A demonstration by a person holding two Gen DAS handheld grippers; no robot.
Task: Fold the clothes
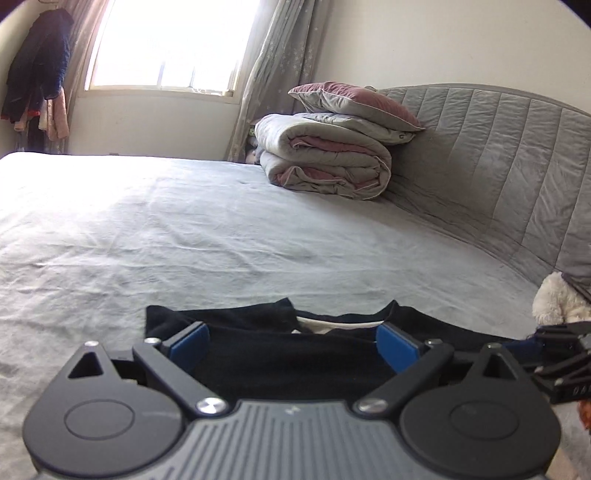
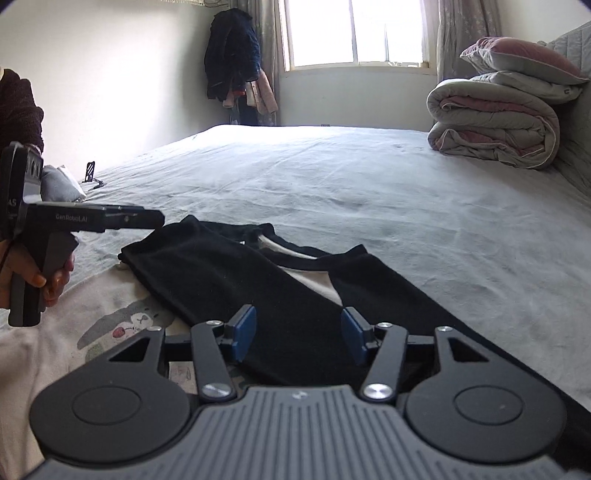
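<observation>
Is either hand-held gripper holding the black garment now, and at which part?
Neither: left hand-held gripper and right hand-held gripper are open over the black garment.

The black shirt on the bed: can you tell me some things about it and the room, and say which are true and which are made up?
1. The black shirt lies on the bed. True.
2. The right claw is squeezing the shirt tight. False: its jaws stand apart above the cloth, pinching nothing.
3. A pillow sits on top of a folded quilt. True.
4. The pillow and quilt are on the floor. False: they rest on the bed by the headboard.
5. Clothes hang in the corner beside the window. True.
6. The left claw is shut. False: its blue pads stand wide apart.
</observation>
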